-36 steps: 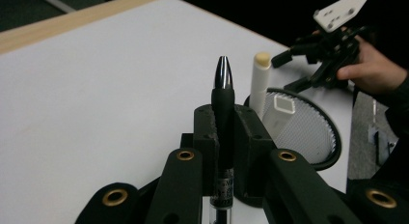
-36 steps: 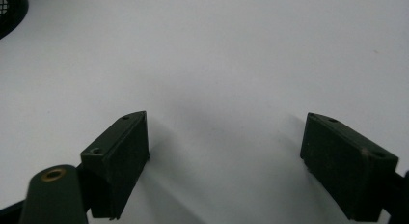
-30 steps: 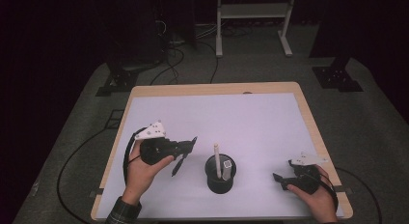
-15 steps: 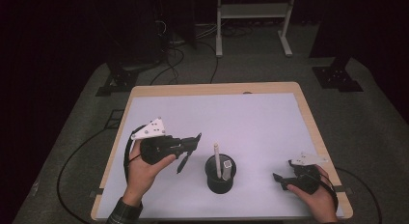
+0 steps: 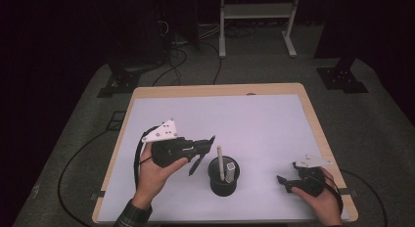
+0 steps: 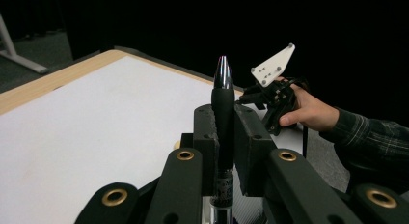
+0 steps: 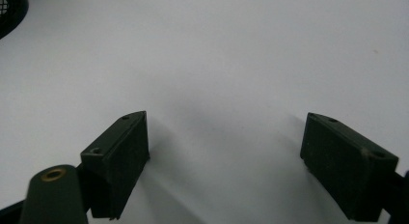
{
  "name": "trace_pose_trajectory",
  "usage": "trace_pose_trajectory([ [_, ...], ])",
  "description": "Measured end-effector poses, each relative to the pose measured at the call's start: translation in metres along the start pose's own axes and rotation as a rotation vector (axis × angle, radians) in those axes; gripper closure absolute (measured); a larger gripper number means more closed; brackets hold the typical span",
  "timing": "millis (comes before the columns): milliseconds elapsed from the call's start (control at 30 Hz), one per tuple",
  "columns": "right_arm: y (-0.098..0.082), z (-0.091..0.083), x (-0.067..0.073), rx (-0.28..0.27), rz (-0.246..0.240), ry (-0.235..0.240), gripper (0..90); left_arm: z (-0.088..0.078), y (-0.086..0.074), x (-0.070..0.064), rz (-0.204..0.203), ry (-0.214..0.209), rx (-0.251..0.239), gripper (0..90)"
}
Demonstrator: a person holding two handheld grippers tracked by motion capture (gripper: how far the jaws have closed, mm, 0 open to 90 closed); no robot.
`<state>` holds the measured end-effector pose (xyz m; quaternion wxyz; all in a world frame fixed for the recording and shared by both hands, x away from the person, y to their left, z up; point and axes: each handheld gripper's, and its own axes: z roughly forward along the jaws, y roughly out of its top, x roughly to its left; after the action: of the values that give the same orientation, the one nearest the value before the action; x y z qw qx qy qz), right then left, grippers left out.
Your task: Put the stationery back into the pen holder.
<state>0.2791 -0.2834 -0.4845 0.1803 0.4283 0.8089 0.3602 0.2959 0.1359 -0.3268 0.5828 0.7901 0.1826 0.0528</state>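
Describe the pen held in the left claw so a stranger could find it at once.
On the white-topped table, look left of the black pen cup. There the left claw is shut on a black pen with a shiny silver tip. Unlike the pale sticks standing in the cup, it is dark and held off the table.

We see a table (image 5: 147, 92) with a light wooden rim, its top covered almost wholly by a white sheet (image 5: 254, 124) that leaves wood bare along the edges. On the sheet, near the front edge and about midway between the left and right edges, stands a black round cup (image 5: 223, 184). Our right gripper (image 5: 286, 182) sits low by the front right corner; whether it touches the sheet we cannot tell.
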Motion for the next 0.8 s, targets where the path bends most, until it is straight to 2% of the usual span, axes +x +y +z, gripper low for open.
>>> trace_pose_trajectory([
  [500, 0.0, 0.0, 0.0, 0.0, 0.0, 0.0, 16.3, 0.03, 0.009, -0.007, 0.02, -0.055, -0.005, 80.4],
  [600, 0.0, 0.0, 0.0, 0.0, 0.0, 0.0, 16.3, 0.034, 0.01, -0.007, 0.019, -0.057, -0.006, 80.4],
  [800, 0.0, 0.0, 0.0, 0.0, -0.001, 0.0, 16.3, 0.049, 0.007, -0.008, 0.038, -0.048, 0.026, 80.3],
])
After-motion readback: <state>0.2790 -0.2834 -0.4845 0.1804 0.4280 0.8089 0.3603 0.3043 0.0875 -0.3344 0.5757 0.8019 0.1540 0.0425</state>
